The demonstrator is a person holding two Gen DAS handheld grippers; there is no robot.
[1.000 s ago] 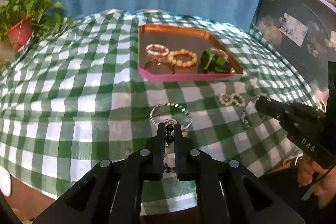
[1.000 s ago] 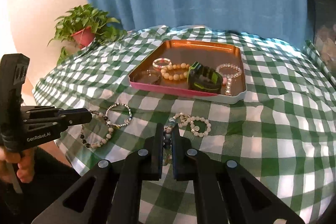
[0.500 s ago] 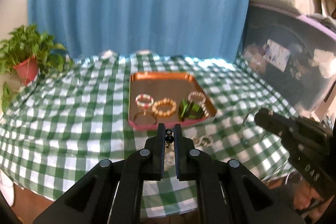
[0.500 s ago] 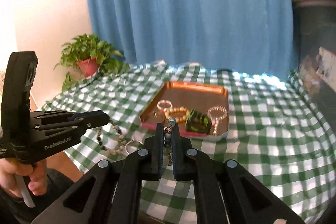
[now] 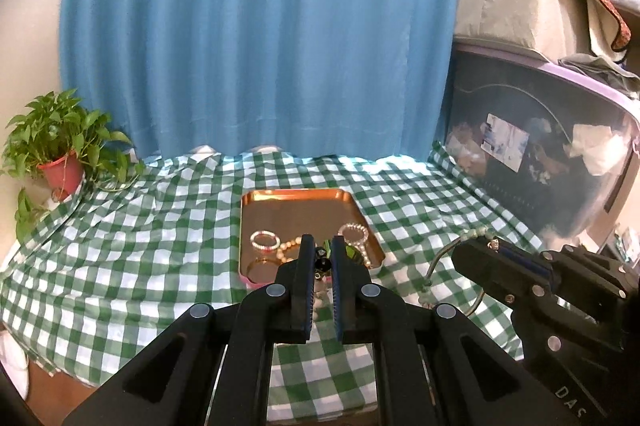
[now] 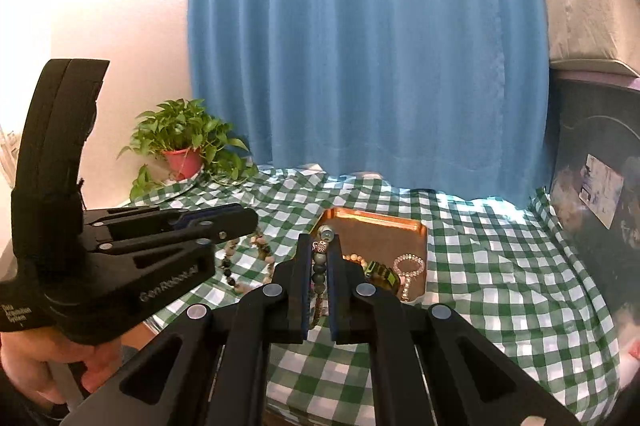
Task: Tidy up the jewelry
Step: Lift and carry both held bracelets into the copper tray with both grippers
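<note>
Left gripper [image 5: 321, 262]: jaws pinch a dark bead of a beaded necklace [image 5: 318, 280], whose pale beads hang below the fingertips. Right gripper [image 6: 320, 258]: jaws clamp the grey-bead strand [image 6: 320, 268], a small silver flower charm and a round bead showing just above the tips; in the left wrist view this strand loops out from the right gripper's tip and hangs toward the cloth.

Change over the last second: both grippers have risen together, each keeping its grip. The strands that lay on the checked tablecloth [image 5: 160, 246] near the front edge are now lifted off it, and the view has opened from the table top to the blue curtain [image 5: 260, 46].

Beyond the fingertips stands the copper tray [image 5: 296, 195], holding a pink-and-white bracelet [image 5: 265, 240], a clear bead bracelet [image 5: 353, 232], a tan bead bracelet and a green-and-black item, both partly hidden by the fingers. A potted plant [image 5: 60, 150] stands at far left.

Reading: pick-up is done; the carry toward the tray is the likely next step. Dangling ends may snag the tray rim.
</note>
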